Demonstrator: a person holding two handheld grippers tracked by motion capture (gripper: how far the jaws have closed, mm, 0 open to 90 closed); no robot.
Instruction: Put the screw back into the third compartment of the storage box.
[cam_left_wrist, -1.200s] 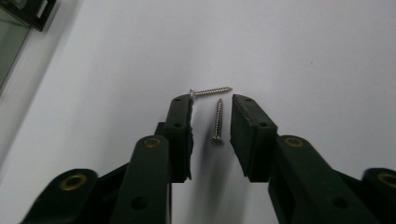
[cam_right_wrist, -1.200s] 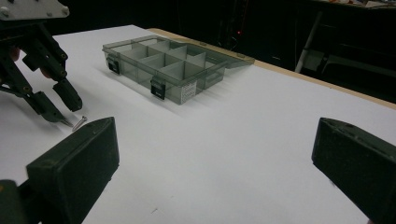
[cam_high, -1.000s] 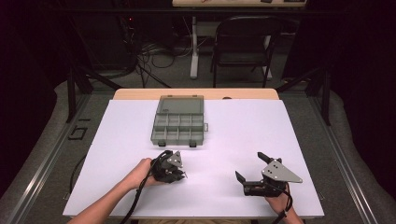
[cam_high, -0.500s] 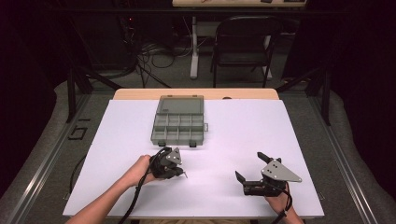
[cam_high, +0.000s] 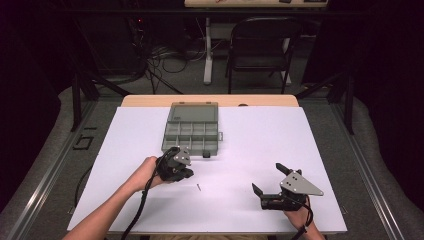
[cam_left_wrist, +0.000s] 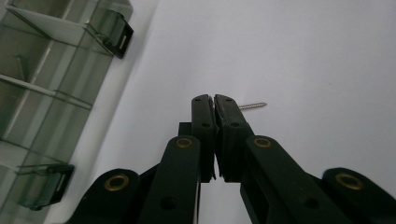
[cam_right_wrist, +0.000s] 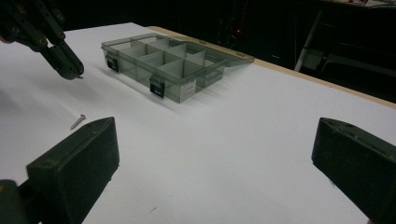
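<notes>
A small silver screw (cam_high: 198, 187) lies loose on the white table sheet; it also lies just past my left jaw tips as the screw (cam_left_wrist: 252, 106) and near my right jaw as the screw (cam_right_wrist: 78, 121). My left gripper (cam_high: 186, 172) is shut and hovers above and to the left of it, with nothing seen between the jaws (cam_left_wrist: 214, 100). A grey clear organizer box (cam_high: 192, 132) stands open beyond it. My right gripper (cam_high: 268, 178) rests open near the front right, its jaws wide apart (cam_right_wrist: 215, 163).
The box (cam_left_wrist: 42, 93) has several divided compartments, one holding a thin screw (cam_left_wrist: 19, 67), and dark latches on its front wall (cam_right_wrist: 156, 88). A white sheet (cam_high: 300, 135) covers the table. Chairs and cables stand beyond the far edge.
My left gripper has drawn back from the screw toward the box, staying shut. The screw stays on the sheet. The right gripper has not moved.
</notes>
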